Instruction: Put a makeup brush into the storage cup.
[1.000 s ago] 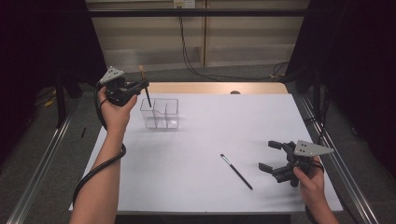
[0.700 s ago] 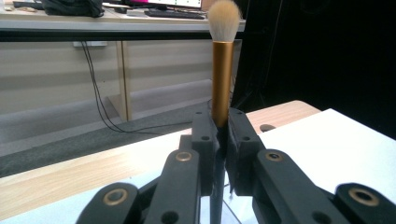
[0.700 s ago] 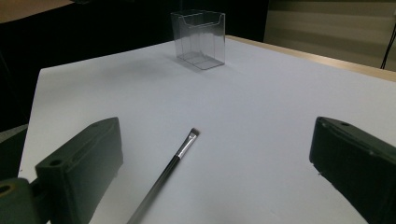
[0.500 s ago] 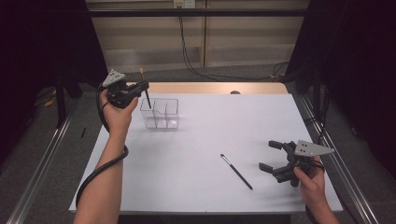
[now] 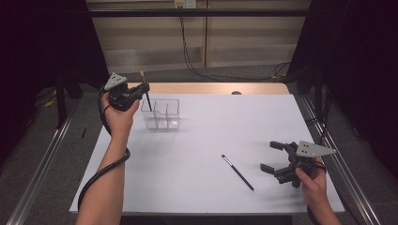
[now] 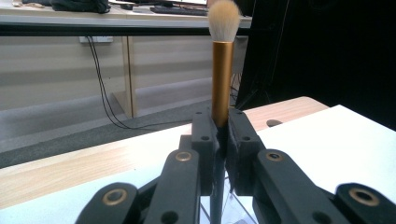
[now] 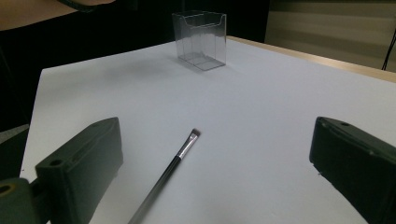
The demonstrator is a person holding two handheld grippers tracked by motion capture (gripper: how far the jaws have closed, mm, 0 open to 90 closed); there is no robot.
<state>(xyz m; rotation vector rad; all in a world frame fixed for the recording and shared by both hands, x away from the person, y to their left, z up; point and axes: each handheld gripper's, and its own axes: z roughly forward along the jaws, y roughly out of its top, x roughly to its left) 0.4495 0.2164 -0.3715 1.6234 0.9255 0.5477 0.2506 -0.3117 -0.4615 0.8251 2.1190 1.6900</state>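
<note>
Gold-handled brush (image 6: 222, 74) stands upright, clamped in your left gripper (image 5: 144, 88) above the clear box's (image 5: 162, 114) left compartment. Thin black brush (image 5: 237, 172) lies on the table (image 5: 206, 140), just beside your right gripper (image 5: 272, 156), jaws wide apart, empty.

Left tongs shifted slightly beside the clear organiser
The left tongs (image 5: 141, 89), clamping the gold-handled brush (image 5: 145, 91), have edged a little toward the left, off the near-left corner of the clear organiser (image 5: 162, 114)
</note>
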